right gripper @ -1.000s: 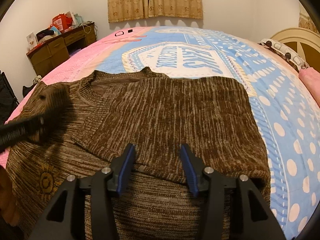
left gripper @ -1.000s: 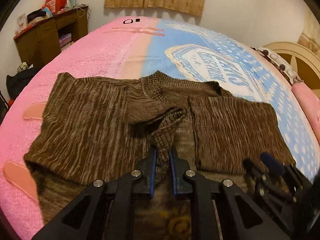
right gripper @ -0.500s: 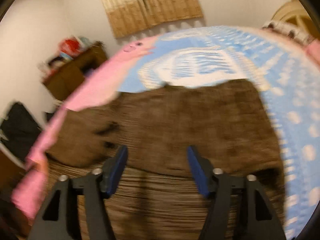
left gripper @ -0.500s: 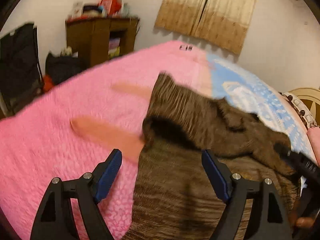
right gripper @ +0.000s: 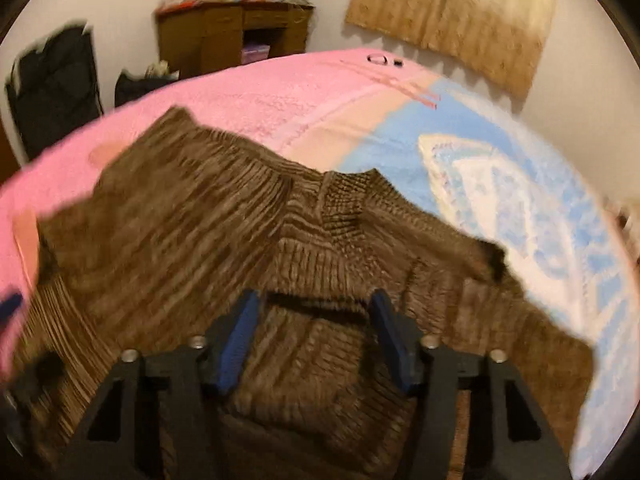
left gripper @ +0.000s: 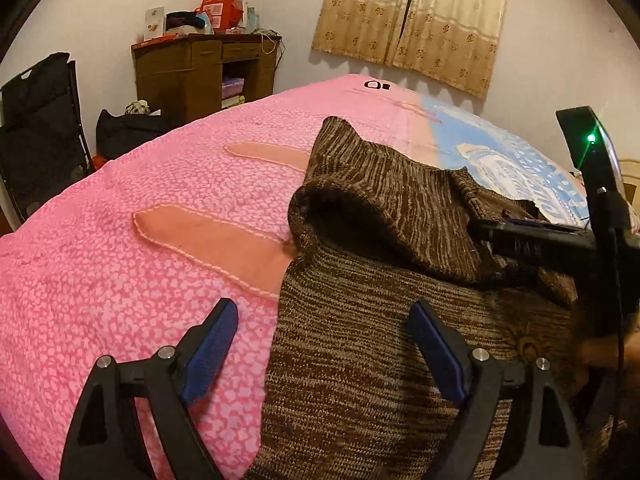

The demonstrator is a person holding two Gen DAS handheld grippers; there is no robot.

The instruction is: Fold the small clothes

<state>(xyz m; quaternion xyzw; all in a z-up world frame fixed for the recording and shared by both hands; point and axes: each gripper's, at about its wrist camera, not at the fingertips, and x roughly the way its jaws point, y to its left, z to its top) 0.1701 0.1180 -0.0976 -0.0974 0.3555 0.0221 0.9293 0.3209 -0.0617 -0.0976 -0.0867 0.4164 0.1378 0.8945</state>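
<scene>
Brown sweater (left gripper: 380,320) on pink-and-blue blanket (left gripper: 140,272), wooden desk (left gripper: 200,68) and curtain (left gripper: 412,20) beyond.

Warm, dim indoor light falling from above, soft shadows pooling inside the sweater (left gripper: 384,240) folds, left wrist view staying sharp, right wrist view smearing with motion blur, fisheye bending the bedspread (left gripper: 120,280), dark vignette ringing the corners

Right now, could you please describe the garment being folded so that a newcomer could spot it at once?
Start at the large bed with the pink and blue blanket. On it, straddling the seam between the two colours, lies the brown sweater, sleeves folded in. It is the only garment on the bed, a mottled dark and tan knit with a ribbed collar.
</scene>
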